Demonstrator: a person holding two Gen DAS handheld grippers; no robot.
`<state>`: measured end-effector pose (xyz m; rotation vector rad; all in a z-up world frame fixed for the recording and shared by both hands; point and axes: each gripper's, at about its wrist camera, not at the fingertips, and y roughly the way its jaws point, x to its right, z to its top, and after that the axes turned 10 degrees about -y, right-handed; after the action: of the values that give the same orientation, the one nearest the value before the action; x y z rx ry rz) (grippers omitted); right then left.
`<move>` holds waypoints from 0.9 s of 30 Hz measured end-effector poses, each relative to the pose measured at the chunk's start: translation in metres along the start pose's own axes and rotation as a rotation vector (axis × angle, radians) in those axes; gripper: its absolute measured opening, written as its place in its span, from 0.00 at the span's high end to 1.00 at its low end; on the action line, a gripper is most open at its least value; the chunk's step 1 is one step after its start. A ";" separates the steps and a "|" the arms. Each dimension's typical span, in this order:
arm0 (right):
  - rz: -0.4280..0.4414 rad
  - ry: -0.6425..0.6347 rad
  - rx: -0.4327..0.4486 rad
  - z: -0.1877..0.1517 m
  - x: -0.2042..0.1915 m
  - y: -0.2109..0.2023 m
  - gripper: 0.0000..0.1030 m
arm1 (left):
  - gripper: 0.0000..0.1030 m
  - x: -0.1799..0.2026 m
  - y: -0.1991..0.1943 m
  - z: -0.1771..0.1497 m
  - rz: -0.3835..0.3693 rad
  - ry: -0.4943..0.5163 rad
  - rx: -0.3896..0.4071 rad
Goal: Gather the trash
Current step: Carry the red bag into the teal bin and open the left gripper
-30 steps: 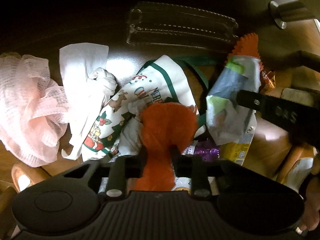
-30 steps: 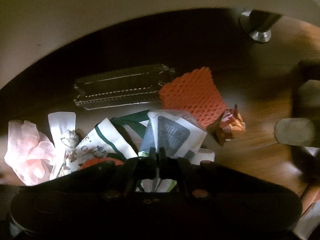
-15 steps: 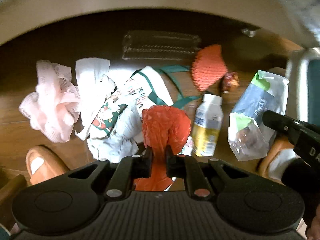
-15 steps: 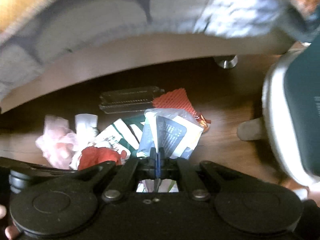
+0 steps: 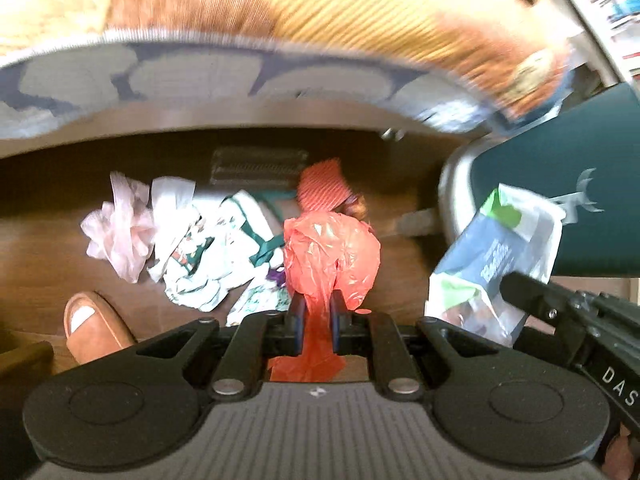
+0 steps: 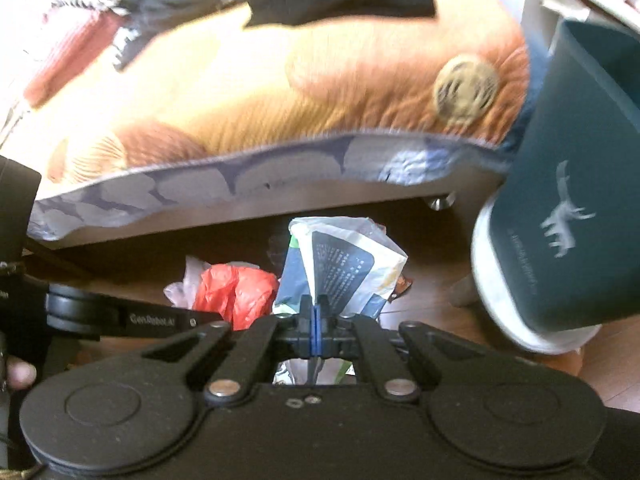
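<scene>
My left gripper [image 5: 314,312] is clenched on a red plastic bag [image 5: 330,252] and my right gripper [image 6: 316,320] on a printed wrapper [image 6: 340,264], both lifted off the floor [image 5: 40,248], the bin [image 6: 576,208] at two o'clock, tissues [image 5: 172,208] and other litter left below

"das" stands on the right tool's arm [image 5: 612,380]; "genrobot.ai" on the left tool's arm [image 6: 152,320].

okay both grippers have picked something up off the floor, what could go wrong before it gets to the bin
1. The left gripper pinches only the thin neck of the red plastic bag; it could slip free.
2. The right gripper grips one edge of the white and blue packet, which dangles and might snag the dark green bin.
</scene>
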<state>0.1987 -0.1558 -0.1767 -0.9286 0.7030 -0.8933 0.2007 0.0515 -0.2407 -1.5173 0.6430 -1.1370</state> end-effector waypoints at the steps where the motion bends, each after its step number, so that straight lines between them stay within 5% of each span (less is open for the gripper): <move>1: -0.007 -0.009 0.015 -0.002 0.003 -0.011 0.99 | 0.88 0.005 -0.010 -0.004 -0.011 0.004 0.020; 15: -0.106 -0.019 0.284 0.020 0.070 -0.162 0.99 | 0.88 0.127 -0.142 -0.011 -0.158 0.198 0.268; 27: -0.236 0.124 0.356 0.019 0.167 -0.190 0.99 | 0.88 0.296 -0.176 -0.008 -0.221 0.449 0.342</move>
<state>0.2280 -0.3540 -0.0213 -0.6485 0.5216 -1.2481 0.2807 -0.1585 0.0201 -1.0638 0.5479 -1.6894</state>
